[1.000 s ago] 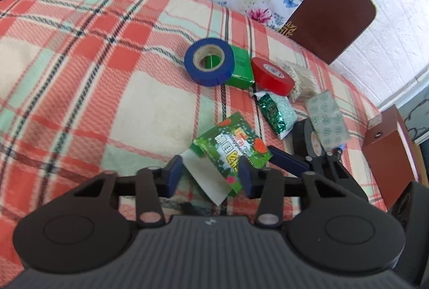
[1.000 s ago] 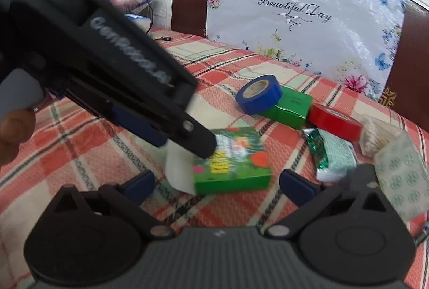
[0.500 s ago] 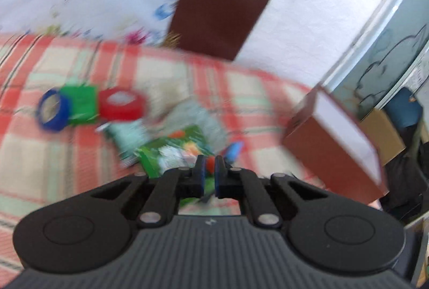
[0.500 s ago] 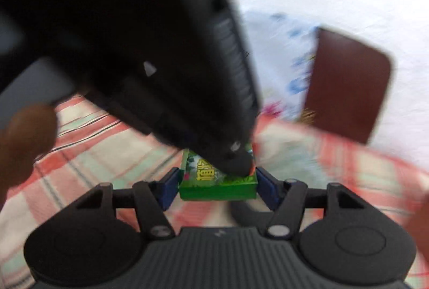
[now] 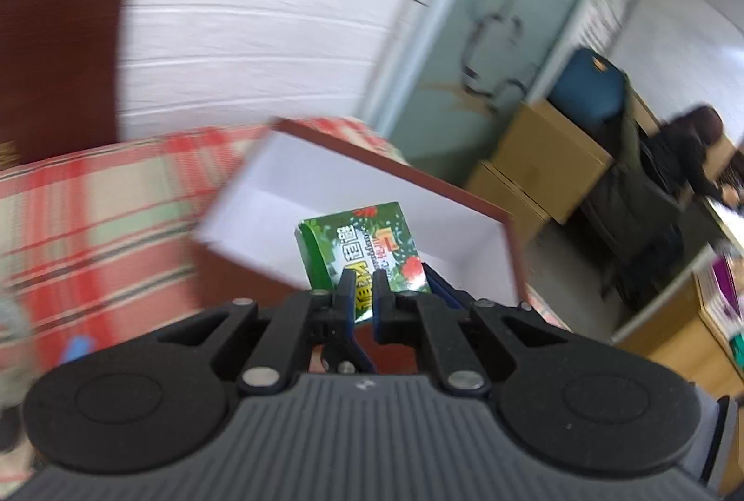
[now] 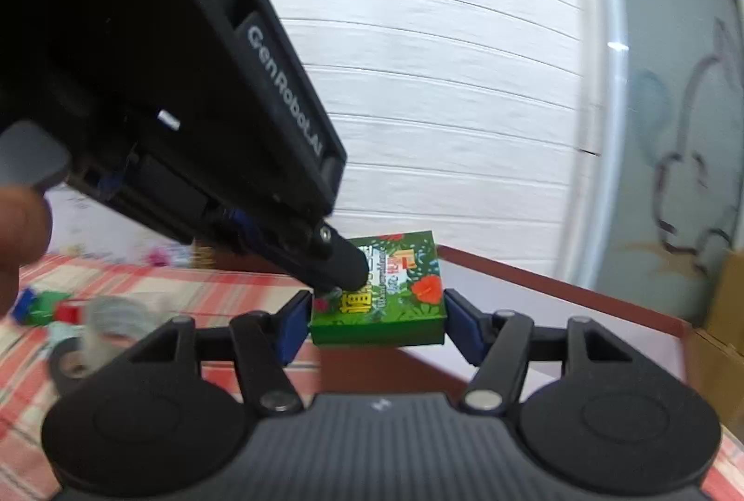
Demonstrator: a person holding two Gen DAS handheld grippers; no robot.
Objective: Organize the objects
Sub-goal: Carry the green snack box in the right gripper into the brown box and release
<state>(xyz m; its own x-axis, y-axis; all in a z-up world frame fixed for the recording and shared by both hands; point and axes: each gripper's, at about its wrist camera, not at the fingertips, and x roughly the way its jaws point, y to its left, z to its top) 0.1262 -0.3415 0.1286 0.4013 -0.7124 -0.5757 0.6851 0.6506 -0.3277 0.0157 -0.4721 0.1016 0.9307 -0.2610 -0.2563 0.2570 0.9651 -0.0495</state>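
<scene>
Both grippers hold the green box [image 6: 379, 299] in the air over the open brown case [image 5: 372, 194]: left gripper [image 5: 362, 292] jaws narrow on its edge, right gripper [image 6: 376, 315] jaws across its width. It looks light and stiff, probably crushable card; flat sides give the surest hold.

left gripper [image 6: 342, 282] body: "genroboai" | green box [image 6: 386, 292]: printed characters, too blurred to read
</scene>
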